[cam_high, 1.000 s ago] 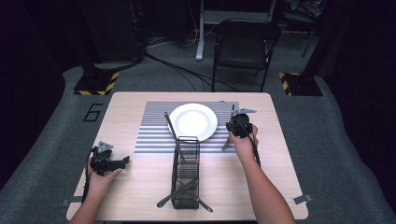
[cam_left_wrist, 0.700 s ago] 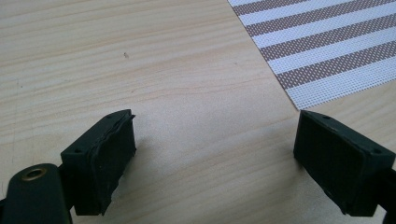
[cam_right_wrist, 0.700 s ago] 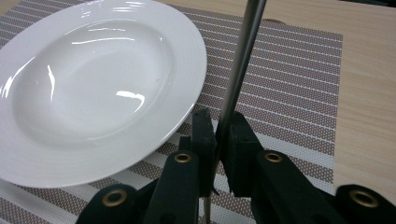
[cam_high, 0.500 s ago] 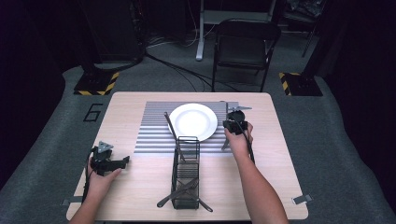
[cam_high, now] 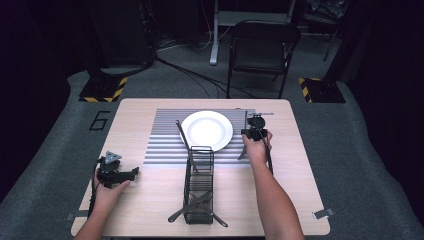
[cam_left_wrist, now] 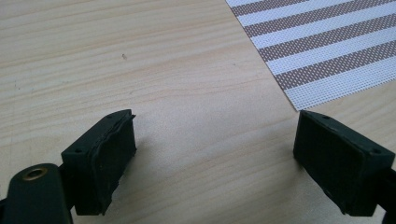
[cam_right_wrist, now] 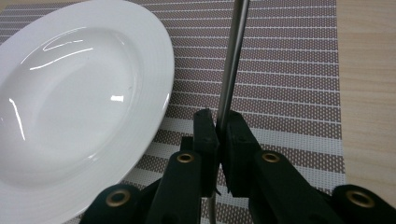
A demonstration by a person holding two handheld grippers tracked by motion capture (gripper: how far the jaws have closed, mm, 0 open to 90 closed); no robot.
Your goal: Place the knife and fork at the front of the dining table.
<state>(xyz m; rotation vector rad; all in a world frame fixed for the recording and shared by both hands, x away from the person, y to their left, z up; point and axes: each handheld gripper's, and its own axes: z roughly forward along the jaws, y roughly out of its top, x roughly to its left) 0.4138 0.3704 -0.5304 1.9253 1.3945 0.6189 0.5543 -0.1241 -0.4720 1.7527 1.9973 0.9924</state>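
A white plate (cam_high: 206, 130) (cam_right_wrist: 70, 102) lies on a striped placemat (cam_high: 165, 142) (cam_right_wrist: 289, 70) at the table's far middle. Just right of the plate, my right gripper (cam_high: 252, 131) (cam_right_wrist: 218, 133) is shut on a thin silver utensil handle (cam_right_wrist: 233, 56), which runs away over the mat; its working end is hidden. At the table's left front, my left gripper (cam_high: 127, 173) (cam_left_wrist: 215, 158) rests low over bare wood, open and holding nothing, with the placemat's corner (cam_left_wrist: 327, 42) to its far right.
A black wire caddy (cam_high: 199, 185) stands at the table's front middle with dark utensils (cam_high: 195, 207) sticking out of its near end. A dark utensil (cam_high: 182, 135) leans from its far end beside the plate. A folding chair (cam_high: 262, 50) stands beyond the table.
My right gripper has shifted slightly left toward the plate, still holding the utensil. The left gripper has stayed put.
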